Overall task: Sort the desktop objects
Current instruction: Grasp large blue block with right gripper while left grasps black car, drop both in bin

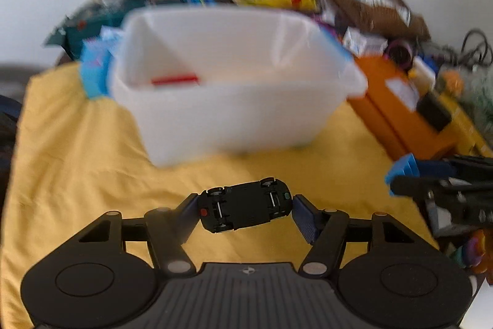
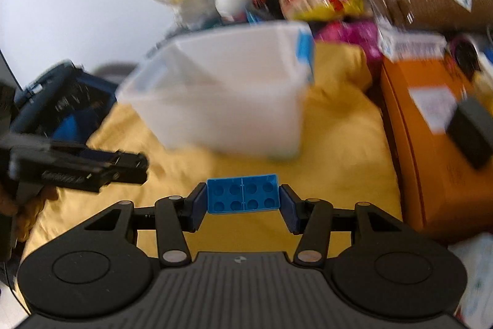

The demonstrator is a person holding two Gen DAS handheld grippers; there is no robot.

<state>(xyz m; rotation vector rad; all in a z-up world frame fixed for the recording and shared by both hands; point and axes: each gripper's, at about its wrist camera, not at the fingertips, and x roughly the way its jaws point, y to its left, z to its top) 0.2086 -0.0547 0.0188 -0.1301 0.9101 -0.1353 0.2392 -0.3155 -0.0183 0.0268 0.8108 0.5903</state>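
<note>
1. My left gripper (image 1: 245, 210) clamps a black toy car (image 1: 245, 207), underside up, between its pads.
2. My right gripper (image 2: 243, 198) grips a blue brick (image 2: 243, 197).
3. The white bin (image 1: 228, 88) stands ahead of both.

Matte black left tool (image 1: 245, 207), ribbed grey base, round side discs, silver pivot screws, dark blue textured fingertip pads (image 1: 303, 218), matching right tool (image 2: 243, 198)

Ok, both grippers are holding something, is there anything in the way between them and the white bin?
Nothing visible. The left gripper holds the black toy car and the right gripper holds the blue brick. Only bare yellow cloth lies between each and the open white bin just ahead.
</note>
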